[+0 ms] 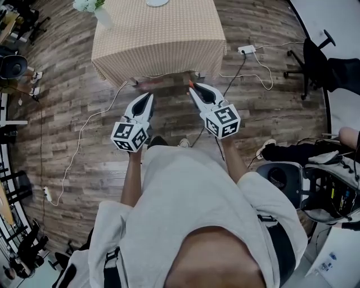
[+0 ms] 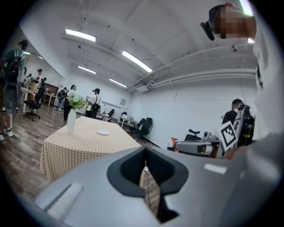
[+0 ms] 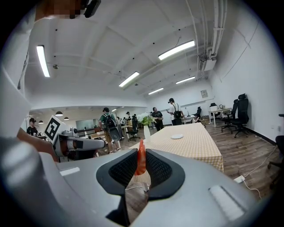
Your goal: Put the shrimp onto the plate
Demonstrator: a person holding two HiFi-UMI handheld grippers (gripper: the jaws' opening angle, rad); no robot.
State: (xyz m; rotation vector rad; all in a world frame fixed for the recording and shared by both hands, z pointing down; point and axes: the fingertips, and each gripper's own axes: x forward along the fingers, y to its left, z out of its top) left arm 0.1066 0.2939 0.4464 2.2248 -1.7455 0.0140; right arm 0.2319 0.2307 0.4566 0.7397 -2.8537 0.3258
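An orange-red shrimp [image 3: 141, 157] stands upright, pinched between the black pads of my right gripper [image 3: 141, 167]. In the head view that gripper [image 1: 192, 86] hovers over the wooden floor just short of the table, with the shrimp [image 1: 190, 84] at its tip. My left gripper [image 1: 148, 97] hangs beside it on the left, jaws together and empty; in its own view the left gripper [image 2: 145, 166] shows only a thin slit. The small white plate [image 3: 177, 136] lies on the checkered tablecloth [image 1: 157, 34] ahead, also seen as the plate [image 2: 103, 132] and the plate [image 1: 157, 2].
A white vase with flowers [image 1: 103, 16] stands at the table's left corner. Cables and a power strip [image 1: 246, 49] lie on the floor. Office chairs [image 1: 315, 56] are at the right. Several people stand in the room behind the table [image 2: 88, 142].
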